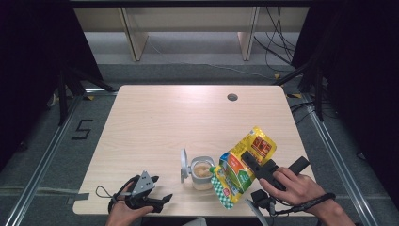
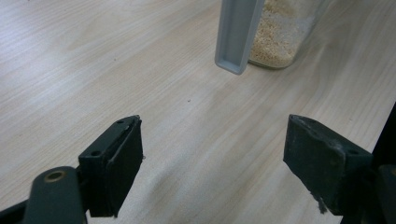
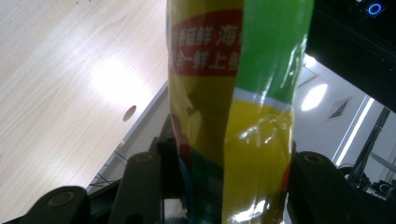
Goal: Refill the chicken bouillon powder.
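**Pouring from the bag into the jar**

From the high view, we hold our right tool (image 1: 251,165) pinched on a yellow and green bag (image 1: 242,170), tipped so its lower corner hangs just over the open jar (image 1: 202,173) near the front edge of the counter (image 1: 188,117). The jar's grey lid (image 1: 183,165) stands flipped up at its left. Our left tool (image 1: 157,201) rests near the front edge, left of the jar. We judge the pour is under way; next we should tip the bag further while keeping its mouth over the jar.

In the left gripper view, our left tool (image 2: 212,154) is spread wide with nothing between, and the jar (image 2: 280,32), cut off at the top, holds pale grains.

In the right gripper view, the bag (image 3: 233,116) fills the gap between the jaws; its mouth is hidden, so we cannot tell whether anything is flowing.
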Tool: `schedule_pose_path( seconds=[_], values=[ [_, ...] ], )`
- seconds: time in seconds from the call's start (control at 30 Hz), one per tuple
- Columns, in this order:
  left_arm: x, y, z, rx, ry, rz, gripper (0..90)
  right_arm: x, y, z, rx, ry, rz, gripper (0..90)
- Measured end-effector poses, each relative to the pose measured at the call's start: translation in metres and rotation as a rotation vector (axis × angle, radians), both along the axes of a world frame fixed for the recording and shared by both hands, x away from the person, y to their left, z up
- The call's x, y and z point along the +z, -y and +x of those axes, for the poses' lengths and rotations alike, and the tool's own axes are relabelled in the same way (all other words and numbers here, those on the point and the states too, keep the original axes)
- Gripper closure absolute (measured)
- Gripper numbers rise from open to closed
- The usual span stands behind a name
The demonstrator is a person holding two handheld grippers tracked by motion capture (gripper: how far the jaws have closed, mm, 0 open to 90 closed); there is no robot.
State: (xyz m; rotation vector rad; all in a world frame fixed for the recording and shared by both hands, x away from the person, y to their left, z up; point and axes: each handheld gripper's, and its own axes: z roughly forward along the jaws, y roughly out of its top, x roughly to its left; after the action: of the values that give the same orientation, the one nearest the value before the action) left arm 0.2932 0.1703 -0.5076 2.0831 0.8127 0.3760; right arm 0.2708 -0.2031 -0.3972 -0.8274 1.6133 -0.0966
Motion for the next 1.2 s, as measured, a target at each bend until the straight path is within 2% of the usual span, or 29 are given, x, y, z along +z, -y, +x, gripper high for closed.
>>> schedule_pose_path(
  seconds=[0.03,0.1,0.13,0.2,0.27,0.3,0.33,0.37,0.43,0.47,0.5,0.6,0.63,0.67,0.7,0.77,0.83,0.93,0.97,1.0,1.03,1.1,1.13,1.17,1.2],
  values=[
    [0.001,-0.001,0.001,-0.013,0.016,0.015,19.3,0.000,0.000,0.000,0.001,-0.001,0.002,60.8],
    [0.001,-0.001,0.001,-0.014,0.017,0.017,19.3,0.000,0.000,-0.001,0.004,0.003,0.006,60.8],
    [0.001,-0.001,0.000,-0.009,0.004,0.017,19.3,0.000,-0.001,-0.001,0.001,0.000,0.000,60.8],
    [0.000,0.001,0.000,0.004,0.000,-0.011,19.3,0.000,-0.001,-0.002,0.002,-0.004,0.000,60.8],
    [0.000,-0.001,0.000,-0.007,0.002,0.016,19.3,-0.001,-0.002,-0.003,0.002,-0.003,0.004,60.8],
    [0.000,-0.001,0.000,-0.006,0.002,0.016,19.3,0.000,-0.002,-0.003,0.004,-0.001,-0.002,60.8],
    [0.000,-0.001,0.000,-0.005,0.001,0.015,19.3,-0.001,-0.002,-0.003,0.010,-0.003,0.002,60.8],
    [0.000,0.001,0.000,0.002,-0.002,-0.011,19.3,-0.001,-0.003,-0.003,0.015,-0.003,0.005,60.8],
    [0.000,0.000,0.000,0.001,-0.001,-0.001,19.3,0.000,-0.004,-0.003,0.020,-0.004,0.006,60.8],
    [0.001,-0.001,0.001,-0.014,0.016,0.017,19.3,0.000,-0.005,-0.003,0.022,-0.004,0.008,60.8],
    [0.000,0.000,0.000,-0.001,0.003,0.004,19.3,0.000,-0.006,-0.002,0.022,-0.001,0.005,60.8],
    [0.001,-0.001,0.000,-0.006,0.006,0.025,19.3,-0.001,-0.009,-0.001,0.021,-0.004,0.005,61.0],
    [0.000,0.001,-0.001,0.005,0.000,-0.014,19.3,-0.001,-0.011,0.000,0.022,-0.012,0.001,61.0],
    [0.002,-0.002,0.001,-0.020,0.010,0.017,19.3,-0.001,-0.011,0.002,0.025,-0.009,0.004,61.0],
    [0.001,-0.001,0.001,-0.017,0.017,0.015,19.3,-0.002,-0.012,0.003,0.031,-0.013,0.005,61.0],
    [0.001,-0.001,0.000,-0.011,-0.011,0.002,19.3,-0.002,-0.013,0.005,0.031,-0.012,0.005,61.0],
    [0.001,0.000,-0.001,-0.002,-0.010,-0.014,19.3,-0.003,-0.014,0.006,0.020,-0.018,-0.001,61.1],
    [0.000,0.000,0.000,-0.002,0.000,-0.003,19.3,-0.005,-0.013,0.008,0.028,-0.016,0.004,61.1],
    [0.001,-0.001,0.001,-0.012,0.017,0.002,19.3,-0.005,-0.013,0.008,0.028,-0.017,0.006,61.1],
    [0.002,-0.002,0.001,-0.023,0.018,0.026,19.3,-0.005,-0.013,0.008,0.027,-0.019,0.007,61.1],
    [0.001,-0.001,0.000,-0.012,0.004,0.014,19.3,-0.005,-0.013,0.008,0.025,-0.018,0.007,61.1],
    [0.000,0.000,0.000,-0.001,0.000,-0.004,19.3,-0.006,-0.012,0.008,0.022,-0.022,0.017,61.1],
    [0.000,0.000,0.000,-0.004,-0.001,-0.001,19.3,-0.005,-0.012,0.008,0.016,-0.017,0.009,61.1],
    [0.001,-0.002,0.001,-0.007,0.005,0.028,19.3,-0.006,-0.012,0.009,0.022,-0.017,0.014,61.1],
    [0.001,-0.002,0.000,-0.005,0.006,0.025,19.3,-0.006,-0.012,0.009,0.014,-0.023,0.010,61.1]
  ],
)
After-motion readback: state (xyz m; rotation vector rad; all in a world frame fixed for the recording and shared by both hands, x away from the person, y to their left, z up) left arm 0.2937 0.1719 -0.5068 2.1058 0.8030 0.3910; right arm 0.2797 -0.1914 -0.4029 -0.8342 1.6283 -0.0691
